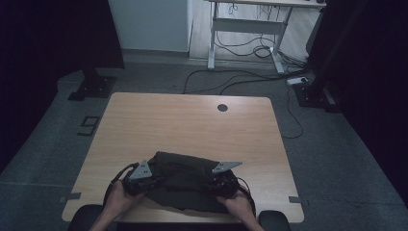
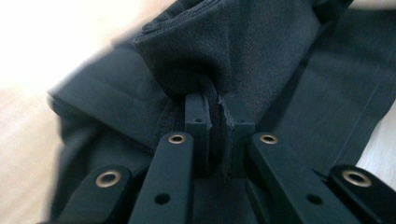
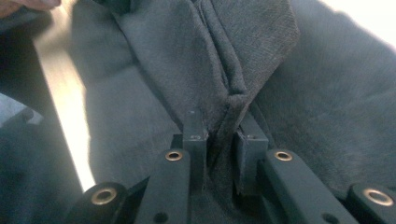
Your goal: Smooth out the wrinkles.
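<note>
High view: crumpled dark woven cloth [image 1: 182, 180].

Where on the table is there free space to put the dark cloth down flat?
The wooden table is bare from the dark cloth up to the far edge with the round hole, and along both side edges. The near edge is crowded: the left gripper and right gripper each pinch the cloth there.
</note>
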`<state>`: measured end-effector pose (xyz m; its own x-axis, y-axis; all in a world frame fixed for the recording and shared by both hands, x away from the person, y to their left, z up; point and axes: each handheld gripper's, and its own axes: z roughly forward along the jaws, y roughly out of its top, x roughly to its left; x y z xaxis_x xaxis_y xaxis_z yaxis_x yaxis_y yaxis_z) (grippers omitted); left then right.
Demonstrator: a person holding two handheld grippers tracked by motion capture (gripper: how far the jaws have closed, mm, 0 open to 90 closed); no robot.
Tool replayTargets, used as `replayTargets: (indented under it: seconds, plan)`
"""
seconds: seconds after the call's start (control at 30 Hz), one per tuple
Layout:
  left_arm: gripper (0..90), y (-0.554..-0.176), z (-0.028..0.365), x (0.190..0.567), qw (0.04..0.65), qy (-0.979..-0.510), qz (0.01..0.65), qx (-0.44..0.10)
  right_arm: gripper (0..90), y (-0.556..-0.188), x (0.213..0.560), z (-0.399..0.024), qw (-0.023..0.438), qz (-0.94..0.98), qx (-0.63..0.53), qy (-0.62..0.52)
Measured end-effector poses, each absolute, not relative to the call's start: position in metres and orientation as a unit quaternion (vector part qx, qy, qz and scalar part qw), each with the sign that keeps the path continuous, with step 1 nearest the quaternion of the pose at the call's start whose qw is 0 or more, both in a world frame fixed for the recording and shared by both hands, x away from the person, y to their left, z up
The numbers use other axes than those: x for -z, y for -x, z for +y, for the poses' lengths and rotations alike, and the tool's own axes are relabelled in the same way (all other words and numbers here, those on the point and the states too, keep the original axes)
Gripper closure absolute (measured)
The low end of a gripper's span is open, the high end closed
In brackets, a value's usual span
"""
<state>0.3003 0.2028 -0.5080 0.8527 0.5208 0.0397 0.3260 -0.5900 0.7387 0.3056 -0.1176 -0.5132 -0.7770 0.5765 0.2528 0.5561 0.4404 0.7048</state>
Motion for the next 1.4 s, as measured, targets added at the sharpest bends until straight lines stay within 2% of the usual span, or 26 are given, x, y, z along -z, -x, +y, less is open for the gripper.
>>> replayTargets:
  seconds: [0.17,0.2,0.3,0.33,0.53,0.67,0.73,0.8,0.9,1.0,1.07,1.1,1.13,1.23,1.4]
  plan:
    - [82.1,-0.313,0.202,0.517,0.388,-0.882,0.246,-0.108,77.4,-0.314,0.524,-0.117,0.014,0.851,-0.4,-0.341]
    - [82.0,-0.322,0.197,0.517,0.383,-0.883,0.245,-0.116,77.3,-0.325,0.523,-0.117,0.036,0.853,-0.393,-0.342]
    - [81.8,-0.333,0.192,0.517,0.375,-0.883,0.249,-0.131,77.3,-0.336,0.523,-0.117,0.044,0.853,-0.387,-0.348]
    - [81.8,-0.346,0.187,0.517,0.37,-0.882,0.255,-0.142,77.3,-0.352,0.524,-0.118,0.057,0.85,-0.383,-0.357]
    - [81.6,-0.38,0.177,0.522,0.378,-0.867,0.286,-0.154,76.5,-0.393,0.527,-0.121,0.091,0.839,-0.386,-0.371]
    - [80.2,-0.383,0.177,0.523,0.385,-0.862,0.292,-0.151,75.0,-0.402,0.528,-0.124,0.087,0.833,-0.393,-0.378]
    - [74.9,-0.381,0.18,0.522,0.39,-0.861,0.293,-0.145,70.6,-0.4,0.527,-0.125,0.089,0.834,-0.395,-0.376]
    - [63.9,-0.378,0.184,0.523,0.394,-0.86,0.293,-0.139,60.9,-0.397,0.526,-0.127,0.088,0.833,-0.399,-0.372]
    - [52.5,-0.371,0.19,0.52,0.389,-0.862,0.293,-0.142,48.6,-0.392,0.522,-0.134,0.091,0.836,-0.401,-0.364]
    - [37.1,-0.366,0.201,0.517,0.363,-0.871,0.304,-0.134,38.0,-0.383,0.517,-0.144,0.094,0.845,-0.397,-0.345]
    - [35.2,-0.361,0.213,0.515,0.358,-0.869,0.31,-0.141,34.3,-0.375,0.514,-0.151,0.111,0.855,-0.384,-0.33]
    - [32.5,-0.361,0.213,0.515,0.358,-0.869,0.31,-0.141,34.3,-0.375,0.514,-0.151,0.111,0.855,-0.384,-0.33]
    - [29.3,-0.36,0.227,0.514,0.365,-0.859,0.33,-0.14,30.6,-0.365,0.511,-0.16,0.124,0.863,-0.368,-0.324]
    - [28.3,-0.36,0.243,0.506,0.376,-0.842,0.355,-0.153,29.3,-0.357,0.506,-0.172,0.132,0.867,-0.358,-0.321]
    - [25.5,-0.361,0.238,0.492,0.4,-0.83,0.354,-0.162,24.9,-0.35,0.497,-0.186,0.127,0.87,-0.354,-0.318]
